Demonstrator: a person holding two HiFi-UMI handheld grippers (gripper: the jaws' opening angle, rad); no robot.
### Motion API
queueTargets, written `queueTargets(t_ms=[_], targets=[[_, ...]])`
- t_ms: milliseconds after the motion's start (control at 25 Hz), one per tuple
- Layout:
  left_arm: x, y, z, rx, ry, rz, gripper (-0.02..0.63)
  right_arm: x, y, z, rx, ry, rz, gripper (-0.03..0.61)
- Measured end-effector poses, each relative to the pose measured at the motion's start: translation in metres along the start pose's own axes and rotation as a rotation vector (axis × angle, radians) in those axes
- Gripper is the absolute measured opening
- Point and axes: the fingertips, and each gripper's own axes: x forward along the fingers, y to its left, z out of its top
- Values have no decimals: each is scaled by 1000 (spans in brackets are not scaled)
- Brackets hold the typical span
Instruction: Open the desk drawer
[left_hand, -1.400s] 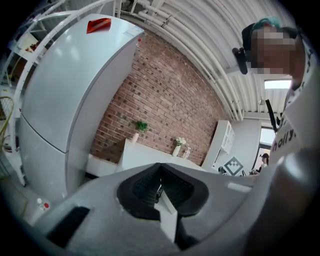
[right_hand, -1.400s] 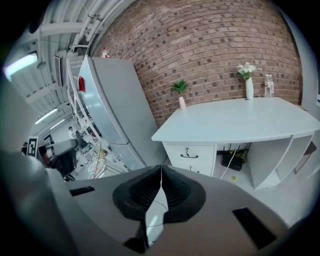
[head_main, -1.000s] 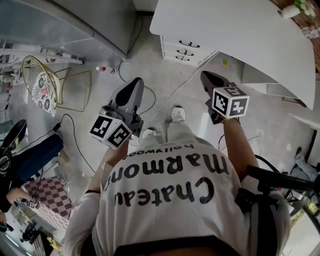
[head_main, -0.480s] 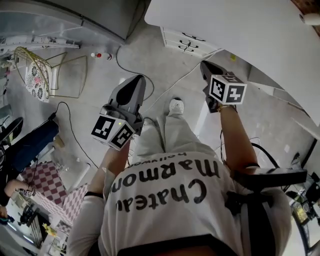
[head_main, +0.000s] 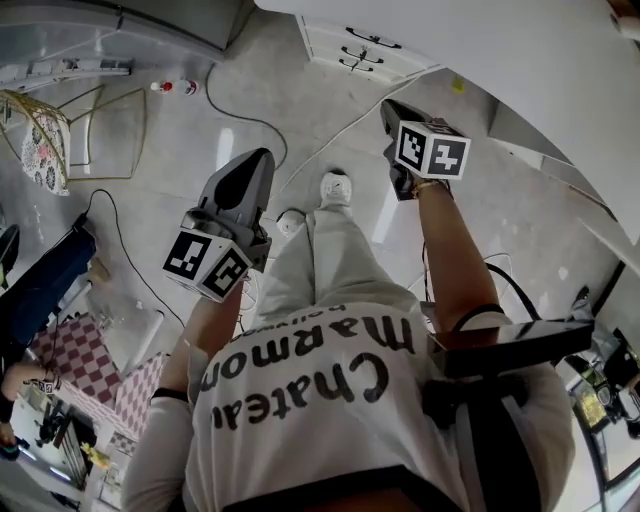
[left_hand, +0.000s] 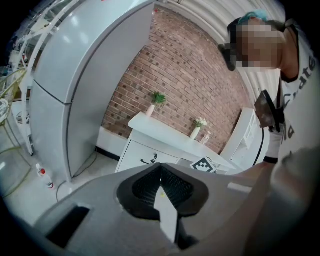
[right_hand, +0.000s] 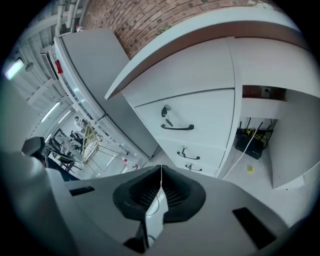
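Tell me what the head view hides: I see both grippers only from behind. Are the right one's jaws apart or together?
Observer: Together. In the right gripper view the right gripper has its jaws shut with nothing between them.
Operator: And the left one?
Observer: The left gripper is shut and empty too, by its own view.
Operator: Is any drawer pulled out?
Observer: No. The right gripper view shows three drawers stacked and all flush. The top drawer has a dark handle, which is well clear of the jaws.
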Motion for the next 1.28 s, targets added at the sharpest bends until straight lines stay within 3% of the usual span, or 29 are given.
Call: queueTargets(t_ms=[120,280,480,800,1120,1280], targets=[[8,2,-14,-11,-4,-7,14,9,-2,-9,-35,10,5,14],[14,5,-34,-55,-5,-78,14,27,-6,-21,-43,8,9,14],[21,38,-60,-42,-10,-55,14,58,-15,-32,-31,-21,5,14],[40,81,-81,40,-69,-56,14,104,-32,-43,-36,-89,-11,14],[68,114,-108,180,-182,-103,14,151,-66,-43,-119,-165,-48,14],[82,142,-120,253,-248,-73,14,175,-76,-41,-186,-208,-22,14]])
